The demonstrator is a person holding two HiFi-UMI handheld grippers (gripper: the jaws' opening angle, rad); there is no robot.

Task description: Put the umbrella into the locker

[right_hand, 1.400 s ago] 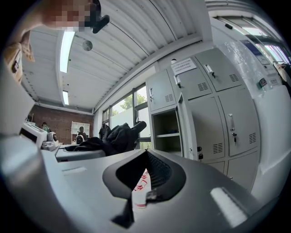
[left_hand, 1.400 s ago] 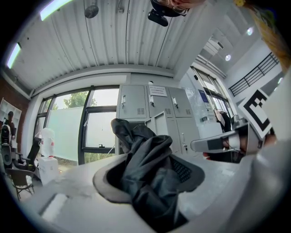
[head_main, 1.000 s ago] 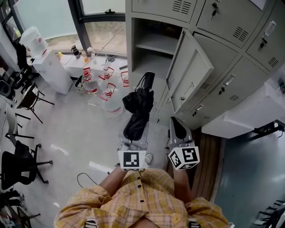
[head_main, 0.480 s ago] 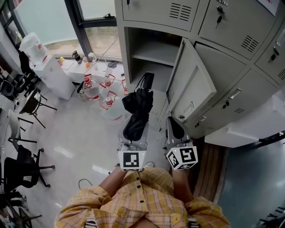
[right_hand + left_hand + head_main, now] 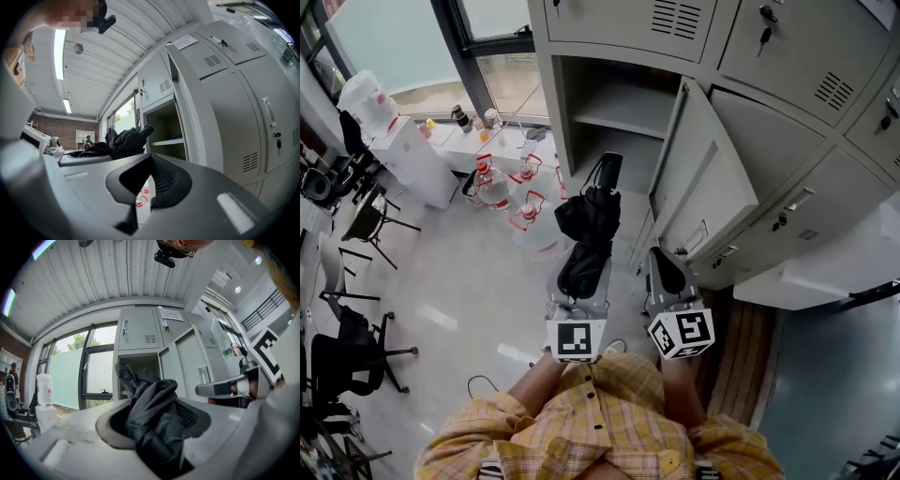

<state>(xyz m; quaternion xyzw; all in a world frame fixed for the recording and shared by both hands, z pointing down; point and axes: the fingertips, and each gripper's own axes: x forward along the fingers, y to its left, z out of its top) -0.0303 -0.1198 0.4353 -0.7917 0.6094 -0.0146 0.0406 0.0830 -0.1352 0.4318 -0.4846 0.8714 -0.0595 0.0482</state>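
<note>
A black folded umbrella point(image 5: 586, 234) sticks out of my left gripper point(image 5: 578, 279), which is shut on its lower part; its handle end points toward the open locker compartment point(image 5: 609, 108). In the left gripper view the umbrella's dark fabric point(image 5: 154, 413) fills the space between the jaws, with the open compartment point(image 5: 138, 373) straight ahead. My right gripper point(image 5: 662, 258) rides beside it on the right, holding nothing, its jaw tips together point(image 5: 151, 155). From the right gripper view the umbrella point(image 5: 124, 140) shows to the left, in front of the shelved compartment point(image 5: 166, 126).
The compartment's grey door point(image 5: 703, 178) hangs open to the right, close to my right gripper. Water bottles point(image 5: 520, 192) stand on the floor at the locker's left, with a white dispenser point(image 5: 398, 141) and office chairs point(image 5: 347, 347) further left. Closed lockers point(image 5: 806, 66) fill the right.
Both grippers, and the umbrella with the left one, have come closer to the open locker, which now sits lower and larger in the head view. The grip on the umbrella is unchanged.
</note>
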